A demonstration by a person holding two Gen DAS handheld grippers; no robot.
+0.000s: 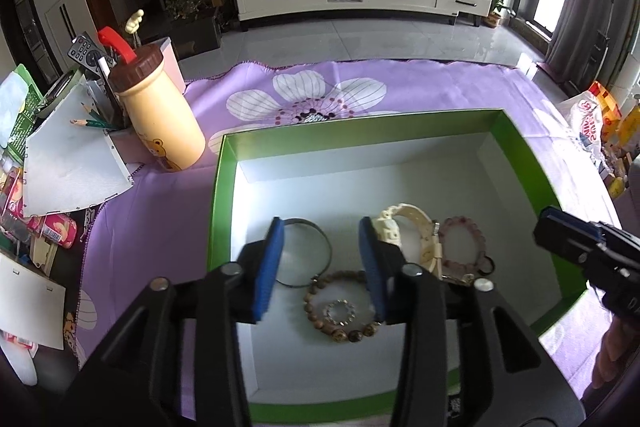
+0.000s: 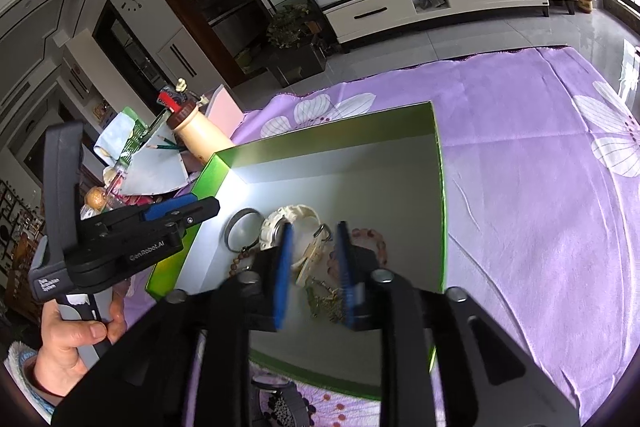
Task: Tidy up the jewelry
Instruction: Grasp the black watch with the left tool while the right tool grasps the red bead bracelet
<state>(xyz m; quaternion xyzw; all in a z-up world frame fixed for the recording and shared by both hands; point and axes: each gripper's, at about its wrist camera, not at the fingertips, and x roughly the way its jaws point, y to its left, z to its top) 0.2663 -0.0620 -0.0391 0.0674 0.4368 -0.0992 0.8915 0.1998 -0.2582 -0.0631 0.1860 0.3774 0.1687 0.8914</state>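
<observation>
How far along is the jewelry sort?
Done: bangle, bead bracelet, watch and pink bracelet lie in the green box. In hand: nothing; left gripper and right gripper hover open. Left: pieces overlap in one clump, unsorted.

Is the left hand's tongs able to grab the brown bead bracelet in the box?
Probably yes. The left tongs are open right above the brown bead bracelet, the green box has no lid, and nothing covers the bracelet.
</observation>
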